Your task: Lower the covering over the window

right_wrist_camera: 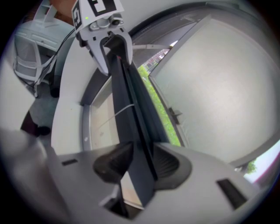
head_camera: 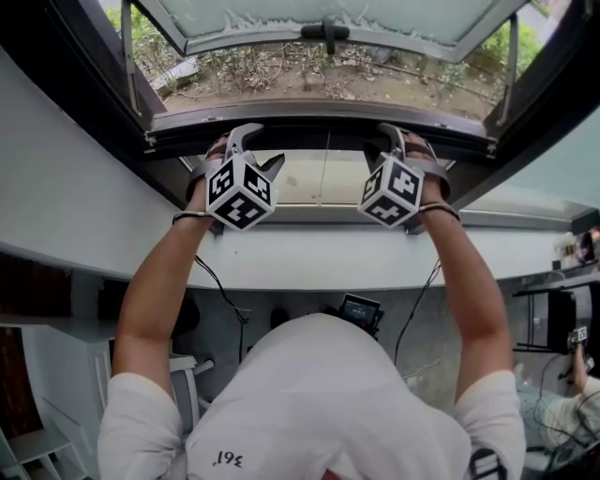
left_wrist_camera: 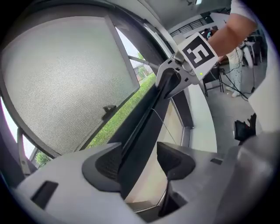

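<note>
A person reaches up with both arms to an open window, one tool in each hand. A dark bar [head_camera: 319,131] runs left to right across the window opening, and both tools are on it, well apart. Just on the near side of the bar lies the pale beige covering [head_camera: 309,178], with a thin cord [head_camera: 326,173] hanging down its middle.

The left tool [head_camera: 255,148] straddles the bar towards its left end. In the left gripper view its jaws [left_wrist_camera: 140,159] stand apart: one pad touches the bar [left_wrist_camera: 144,127], while the other sits clear of it with beige fabric showing in the gap.

The right tool [head_camera: 384,145] sits towards the bar's right end. In the right gripper view its jaws [right_wrist_camera: 140,162] stand fairly wide, with the bar [right_wrist_camera: 131,100] filling the space between them and both pads lying against it.

Beyond the bar, the frosted window sash [head_camera: 328,19] is swung outward, over bare ground and green plants [head_camera: 309,75].
</note>
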A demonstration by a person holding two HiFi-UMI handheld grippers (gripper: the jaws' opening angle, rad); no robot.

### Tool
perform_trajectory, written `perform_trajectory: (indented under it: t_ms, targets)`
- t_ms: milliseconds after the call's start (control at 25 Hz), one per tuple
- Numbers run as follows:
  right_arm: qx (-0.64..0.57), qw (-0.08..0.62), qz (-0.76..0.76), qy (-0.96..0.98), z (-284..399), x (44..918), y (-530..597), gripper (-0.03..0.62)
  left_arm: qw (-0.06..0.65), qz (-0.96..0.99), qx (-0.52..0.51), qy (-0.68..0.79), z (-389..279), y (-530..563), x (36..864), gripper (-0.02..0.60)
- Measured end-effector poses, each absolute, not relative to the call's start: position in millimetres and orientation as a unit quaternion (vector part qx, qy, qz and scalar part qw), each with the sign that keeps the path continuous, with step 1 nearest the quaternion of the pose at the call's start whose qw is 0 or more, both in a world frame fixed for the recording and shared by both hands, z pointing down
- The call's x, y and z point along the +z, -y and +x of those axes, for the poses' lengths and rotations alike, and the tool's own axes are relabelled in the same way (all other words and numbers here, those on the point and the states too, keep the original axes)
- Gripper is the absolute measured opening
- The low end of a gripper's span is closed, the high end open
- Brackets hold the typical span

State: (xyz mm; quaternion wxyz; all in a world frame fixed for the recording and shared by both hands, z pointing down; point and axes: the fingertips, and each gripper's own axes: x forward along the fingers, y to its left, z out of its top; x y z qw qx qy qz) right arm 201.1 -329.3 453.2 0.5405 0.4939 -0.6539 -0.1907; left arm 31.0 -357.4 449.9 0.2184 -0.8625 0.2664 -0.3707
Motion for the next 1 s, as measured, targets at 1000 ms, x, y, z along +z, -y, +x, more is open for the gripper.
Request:
perform_trajectory:
  t_ms: [1000]
  targets:
    - [-0.158, 0.423, 0.566, 0.69, 191.5, 399.5, 303.9, 0.137, 0.096, -0.919, -0.239, -0.3, 32.6, 332.6, 401.5, 0.241]
